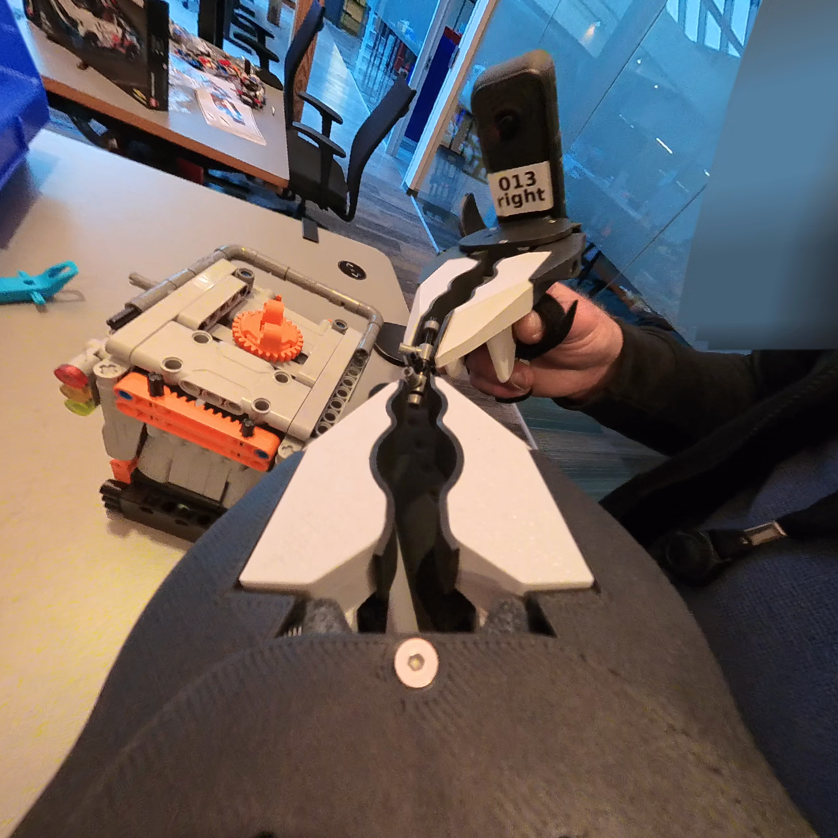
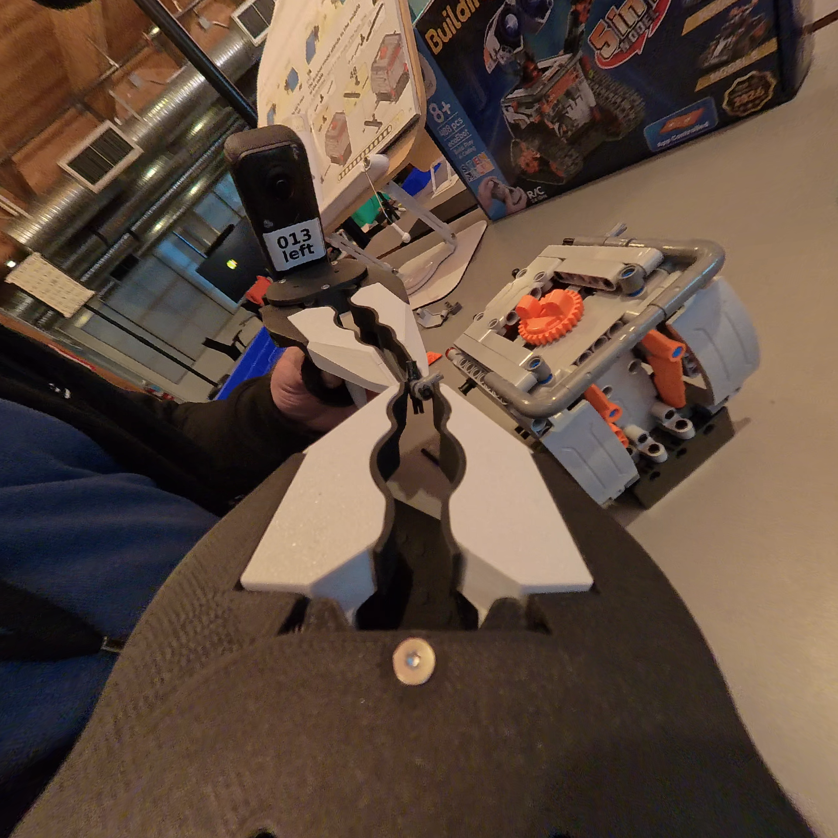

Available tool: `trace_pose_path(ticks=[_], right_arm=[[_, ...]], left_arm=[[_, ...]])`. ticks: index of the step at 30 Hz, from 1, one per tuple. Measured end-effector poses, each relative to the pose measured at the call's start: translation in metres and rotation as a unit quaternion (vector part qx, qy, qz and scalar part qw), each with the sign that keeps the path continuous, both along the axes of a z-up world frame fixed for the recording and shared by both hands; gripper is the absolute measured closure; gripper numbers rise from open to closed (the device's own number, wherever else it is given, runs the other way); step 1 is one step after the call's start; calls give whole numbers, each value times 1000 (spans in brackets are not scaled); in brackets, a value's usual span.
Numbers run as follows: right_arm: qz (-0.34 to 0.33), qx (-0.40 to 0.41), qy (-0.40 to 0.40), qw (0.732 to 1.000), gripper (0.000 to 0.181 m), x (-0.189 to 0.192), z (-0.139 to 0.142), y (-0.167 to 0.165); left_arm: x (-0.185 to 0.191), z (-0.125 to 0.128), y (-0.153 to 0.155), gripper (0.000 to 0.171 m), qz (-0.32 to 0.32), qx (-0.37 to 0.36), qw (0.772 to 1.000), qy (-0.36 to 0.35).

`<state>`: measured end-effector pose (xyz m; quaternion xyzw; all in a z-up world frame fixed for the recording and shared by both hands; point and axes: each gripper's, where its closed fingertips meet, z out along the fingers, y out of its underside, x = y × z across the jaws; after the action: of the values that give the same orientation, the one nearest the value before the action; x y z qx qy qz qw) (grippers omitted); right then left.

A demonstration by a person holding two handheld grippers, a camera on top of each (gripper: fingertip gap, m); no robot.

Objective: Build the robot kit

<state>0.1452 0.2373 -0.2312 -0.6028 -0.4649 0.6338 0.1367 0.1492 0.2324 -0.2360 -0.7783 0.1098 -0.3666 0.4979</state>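
My left gripper (image 1: 415, 385) and my right gripper (image 2: 418, 389) meet tip to tip in the air, just off the table's edge. Both are shut on one small part made of a grey connector (image 1: 415, 358) and a black pin (image 2: 415, 404). The right gripper also shows in the left wrist view (image 1: 425, 350), the left gripper in the right wrist view (image 2: 402, 371). A grey and orange brick model (image 1: 217, 376) stands on the table beside them, with an orange gear (image 1: 267, 333) on top. It also shows in the right wrist view (image 2: 603, 362).
A teal tool (image 1: 36, 285) lies at the far left of the grey table (image 1: 68, 521). A blue bin (image 1: 18, 90), an office chair (image 1: 335, 136) and a second table stand behind. A toy box (image 2: 612, 90) and a booklet on a stand (image 2: 344, 86) stand at the back. Only a small space, under 4 cm, lies between the two pairs of fingers.
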Motion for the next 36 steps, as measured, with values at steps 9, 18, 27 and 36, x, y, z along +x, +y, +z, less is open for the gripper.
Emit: trace_pose_path(ticks=[9, 18, 27, 36], right_arm=[[-13, -38, -6, 999, 176, -3, -9, 6], [-43, -70, -4, 997, 175, -11, -15, 6], [-62, -107, -17, 992, 175, -11, -19, 11], [-67, -188, 4, 980, 176, -6, -16, 18]], left_arm=[[-9, -7, 5, 158, 20, -8, 998, 52], [-31, -10, 2, 152, 56, 34, 973, 219], [-29, -16, 15, 130, -6, 58, 933, 356], [-17, -18, 14, 145, -38, 94, 894, 436]])
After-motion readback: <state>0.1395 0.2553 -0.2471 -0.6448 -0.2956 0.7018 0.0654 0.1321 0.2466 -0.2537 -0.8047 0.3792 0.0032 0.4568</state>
